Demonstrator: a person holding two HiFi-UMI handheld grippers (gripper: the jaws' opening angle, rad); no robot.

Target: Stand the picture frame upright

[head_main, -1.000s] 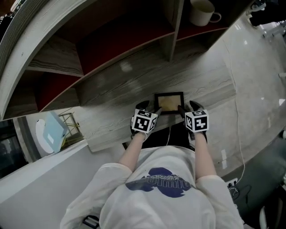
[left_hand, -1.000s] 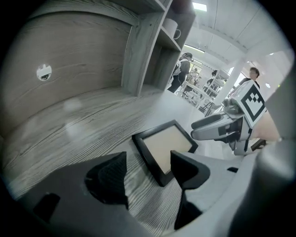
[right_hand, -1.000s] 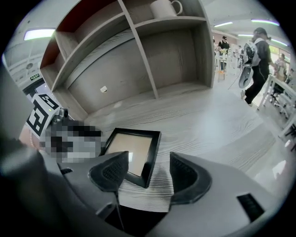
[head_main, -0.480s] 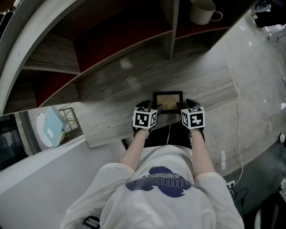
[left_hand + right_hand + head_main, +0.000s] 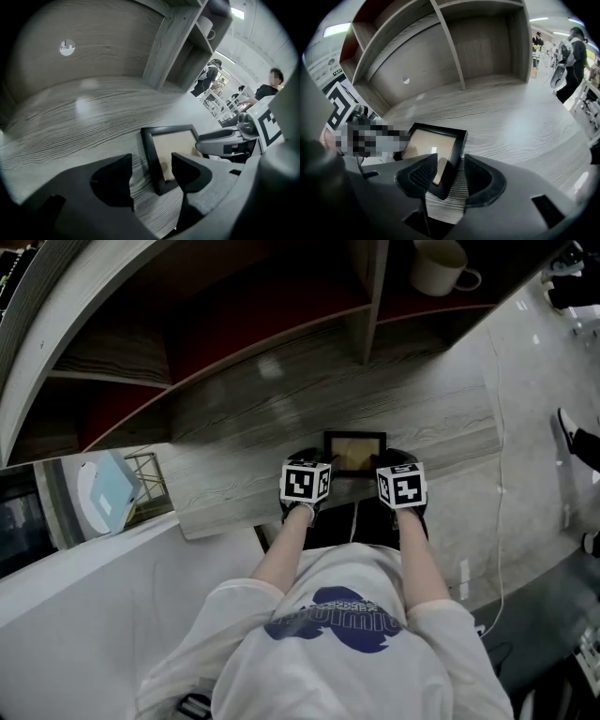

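Note:
A small black picture frame [image 5: 354, 451] with a tan insert lies flat on the grey wood desk [image 5: 234, 474], near its front edge. My left gripper [image 5: 151, 178] is open and straddles the frame's left rail [image 5: 152, 159]; bare desk shows between the rail and the outer finger [image 5: 112, 180]. My right gripper [image 5: 450, 178] straddles the frame's right rail [image 5: 452, 157]. Its jaws have just been closing around that rail. A strip of desk still shows beside the outer pad [image 5: 480, 180]. The two marker cubes hide the frame's lower corners in the head view.
Behind the frame rise shelf compartments with an upright divider [image 5: 370, 296]. A cream mug [image 5: 441, 266] stands in the right one. A round cable hole [image 5: 406, 80] pierces the back panel. A pale blue and white object [image 5: 103, 502] sits off the desk's left end. People [image 5: 569, 51] stand beyond the desk's right end.
Both grippers have edged in toward the frame's sides, and the left one has rolled a little. The frame still lies flat in the same spot.

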